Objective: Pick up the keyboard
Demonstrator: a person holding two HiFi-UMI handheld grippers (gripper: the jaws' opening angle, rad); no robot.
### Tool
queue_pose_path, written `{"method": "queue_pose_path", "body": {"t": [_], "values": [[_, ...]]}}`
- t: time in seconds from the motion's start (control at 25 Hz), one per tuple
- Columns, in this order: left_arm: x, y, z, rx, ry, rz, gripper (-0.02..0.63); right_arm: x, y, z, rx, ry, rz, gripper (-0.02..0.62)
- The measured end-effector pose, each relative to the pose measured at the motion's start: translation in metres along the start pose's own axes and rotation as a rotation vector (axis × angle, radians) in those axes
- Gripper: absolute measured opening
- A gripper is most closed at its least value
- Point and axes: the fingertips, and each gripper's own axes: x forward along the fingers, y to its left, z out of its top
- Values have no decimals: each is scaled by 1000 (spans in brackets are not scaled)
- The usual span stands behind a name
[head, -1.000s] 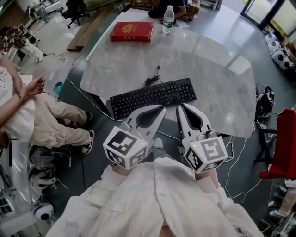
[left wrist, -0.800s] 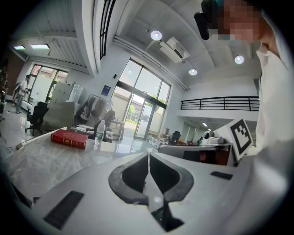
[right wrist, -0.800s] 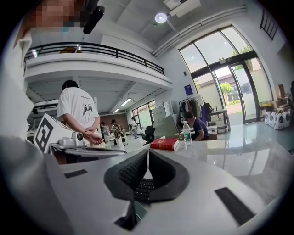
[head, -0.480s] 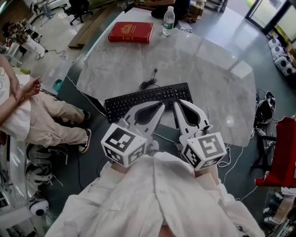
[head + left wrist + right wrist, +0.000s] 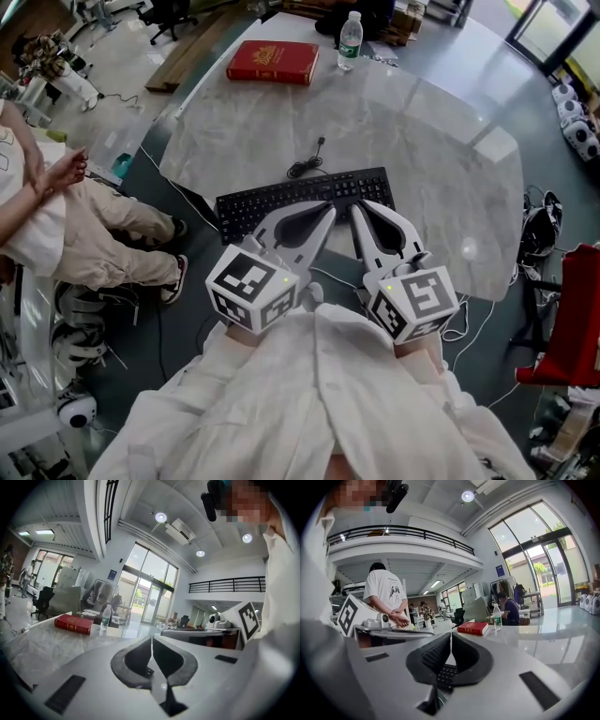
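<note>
Both left gripper and right gripper are held over the keyboard, fingers together; opening is needed before grasping.

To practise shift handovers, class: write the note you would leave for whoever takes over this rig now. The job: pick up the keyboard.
Left tongs: shut, empty, tips at the keyboard's near edge.
Right tongs: shut, empty, beside them at that edge.
Keyboard: flat on the marble table, not gripped.
Done: approach only.
To do: open the tongs, grip the keyboard, lift it.
</note>
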Motion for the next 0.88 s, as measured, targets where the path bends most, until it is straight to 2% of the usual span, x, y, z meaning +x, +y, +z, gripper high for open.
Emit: {"method": "queue_pose_path", "body": {"t": [0.88], "values": [[-9, 20, 7, -8, 37, -13, 20, 21, 7, 2, 27, 21, -19, 32]]}}
